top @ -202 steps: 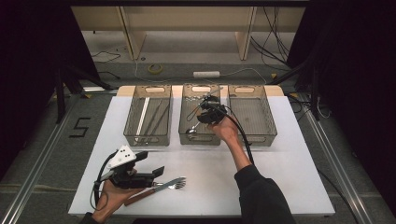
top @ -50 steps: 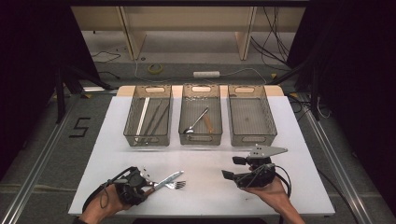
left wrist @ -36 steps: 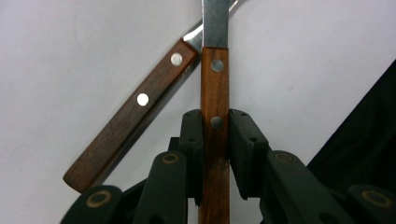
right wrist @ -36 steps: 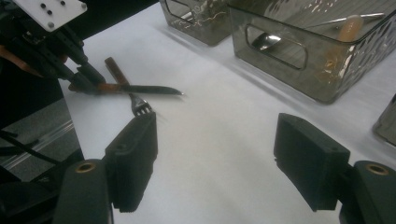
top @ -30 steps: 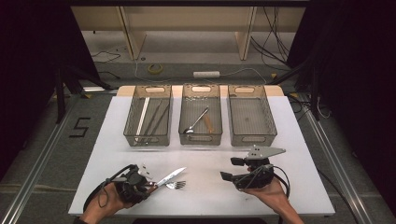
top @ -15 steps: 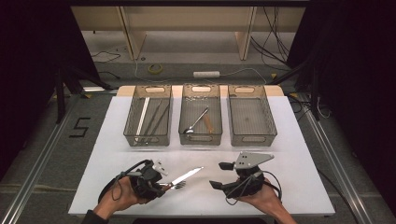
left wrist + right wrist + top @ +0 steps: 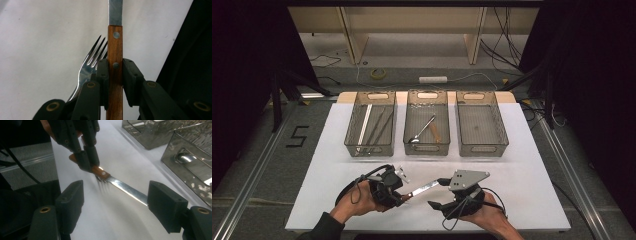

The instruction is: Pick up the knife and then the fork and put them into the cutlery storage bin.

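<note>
Left gripper (image 7: pixel 115 72) clamped on wooden-handled knife (image 7: pixel 115 52), blade held above table (image 7: pixel 522 150); fork (image 7: pixel 91 62) lying beneath; right gripper (image 7: pixel 117 205) spread wide around blade.

Bright overhead light on the white table (image 7: pixel 337 150), dark surroundings; close foreground parts blurred.

Three bins (image 7: pixel 427 131) wall off the table's (image 7: pixel 532 165) far half.

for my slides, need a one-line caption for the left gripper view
Left gripper clamps the wooden handle of a knife above a fork on the white table.
</note>
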A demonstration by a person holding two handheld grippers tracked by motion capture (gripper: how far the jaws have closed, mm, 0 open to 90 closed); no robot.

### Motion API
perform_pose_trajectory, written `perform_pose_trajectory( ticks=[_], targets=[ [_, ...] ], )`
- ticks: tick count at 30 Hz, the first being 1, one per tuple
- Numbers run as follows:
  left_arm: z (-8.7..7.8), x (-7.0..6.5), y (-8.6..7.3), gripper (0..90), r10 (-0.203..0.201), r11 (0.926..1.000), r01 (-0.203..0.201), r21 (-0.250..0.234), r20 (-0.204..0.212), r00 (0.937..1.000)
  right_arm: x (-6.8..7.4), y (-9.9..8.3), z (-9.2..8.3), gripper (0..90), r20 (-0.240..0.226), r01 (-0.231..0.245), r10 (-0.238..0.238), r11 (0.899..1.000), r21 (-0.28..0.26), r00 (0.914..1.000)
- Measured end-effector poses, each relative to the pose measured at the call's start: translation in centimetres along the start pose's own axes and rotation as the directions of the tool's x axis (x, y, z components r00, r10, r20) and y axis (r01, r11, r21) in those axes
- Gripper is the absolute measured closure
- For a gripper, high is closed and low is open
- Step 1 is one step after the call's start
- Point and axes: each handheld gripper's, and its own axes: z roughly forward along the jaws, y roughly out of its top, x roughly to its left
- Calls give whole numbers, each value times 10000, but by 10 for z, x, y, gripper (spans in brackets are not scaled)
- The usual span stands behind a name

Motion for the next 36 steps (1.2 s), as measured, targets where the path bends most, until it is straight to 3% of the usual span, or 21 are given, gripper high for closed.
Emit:
perform_pose_trajectory(
  ticks=[6,12,15,22,36],
  targets=[
    [1,-5,10,757,145,9998,-147,93,250,9996,4,1,9,309,28,525,-526,9980,359,9986],
    [1,-8,16,756,174,9997,-182,178,451,9988,14,1,18,317,160,1436,-1454,9862,822,9892],
    [0,-10,20,756,313,9991,-330,262,628,9975,17,1,25,324,384,2041,-2097,9721,1158,9770],
    [0,-16,27,756,474,9981,-505,342,865,9951,22,-1,35,363,599,2948,-3067,9432,1532,9499],
    [3,-21,33,756,685,9959,-754,508,1265,9896,29,-5,44,529,501,3994,-4175,8929,2080,9073]
  ],
)
